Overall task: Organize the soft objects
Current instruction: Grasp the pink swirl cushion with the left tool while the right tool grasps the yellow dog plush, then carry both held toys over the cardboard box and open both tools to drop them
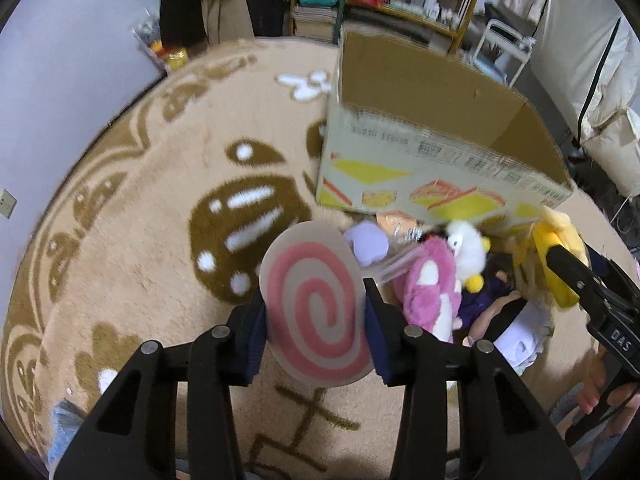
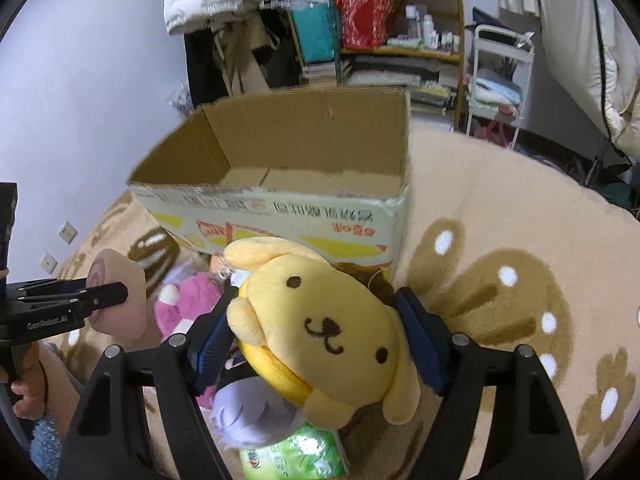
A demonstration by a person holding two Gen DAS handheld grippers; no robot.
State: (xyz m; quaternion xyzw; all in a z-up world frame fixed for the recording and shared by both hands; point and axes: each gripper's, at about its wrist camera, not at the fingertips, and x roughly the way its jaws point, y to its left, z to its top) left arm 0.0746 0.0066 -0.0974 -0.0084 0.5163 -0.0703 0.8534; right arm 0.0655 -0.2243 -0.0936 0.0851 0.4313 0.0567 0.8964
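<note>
My left gripper (image 1: 316, 312) is shut on a round pink-swirl plush cushion (image 1: 316, 312), held above the rug; the cushion also shows in the right wrist view (image 2: 116, 296). My right gripper (image 2: 316, 328) is shut on a yellow dog plush (image 2: 328, 328), held in front of the open cardboard box (image 2: 280, 208); the dog plush shows at the right of the left wrist view (image 1: 556, 248). The box (image 1: 440, 152) looks empty inside. A heap of soft toys lies before it: a pink plush (image 1: 428, 292), a white plush (image 1: 468, 248), a purple one (image 2: 248, 416).
A beige rug (image 1: 140, 240) with brown patterns covers the floor. A shelf unit (image 2: 380, 20) with bags and bottles, a white cart (image 2: 500, 80) and hanging clothes stand behind the box. A green packet (image 2: 296, 456) lies under my right gripper.
</note>
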